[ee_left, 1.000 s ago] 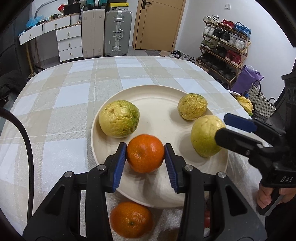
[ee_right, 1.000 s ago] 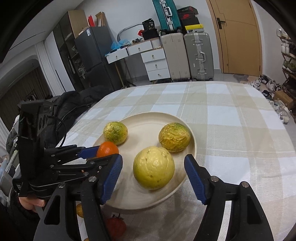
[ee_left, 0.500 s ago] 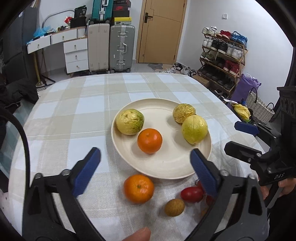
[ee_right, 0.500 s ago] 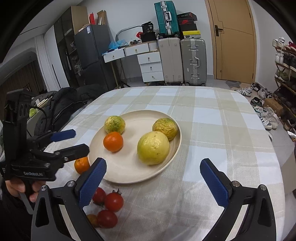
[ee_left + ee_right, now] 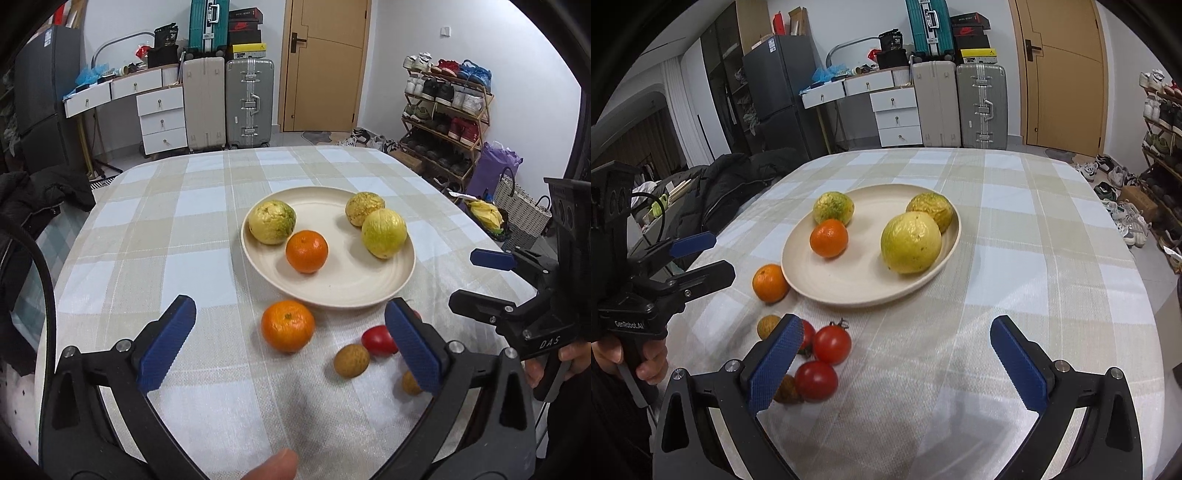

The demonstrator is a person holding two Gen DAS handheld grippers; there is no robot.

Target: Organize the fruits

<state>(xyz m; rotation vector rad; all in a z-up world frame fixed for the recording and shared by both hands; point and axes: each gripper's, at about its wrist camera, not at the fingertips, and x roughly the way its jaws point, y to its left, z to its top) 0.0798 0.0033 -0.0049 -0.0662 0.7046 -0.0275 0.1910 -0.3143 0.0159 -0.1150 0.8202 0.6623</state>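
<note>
Surface (image 5: 155, 236), checked cloth: plate (image 5: 354, 291) mid, slightly toward far edge, holds 3 yellow-green fruits + 1 orange (image 5: 306, 251). Second orange (image 5: 287, 325) on cloth just off plate's near rim, stem up, round so no long axis. Tomatoes (image 5: 832, 345) + small brown fruits nearer near edge. Left tongs (image 5: 291, 350) and right tongs (image 5: 905, 358) just opened wide, both empty. Step: between picks. Next, I'd guess: left tongs drop over loose orange, close gently.

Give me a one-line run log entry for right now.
left gripper: open, empty | right gripper: open, empty | plate: one orange, three yellow-green fruits | cloth: one orange, tomatoes, small brown fruits
</note>
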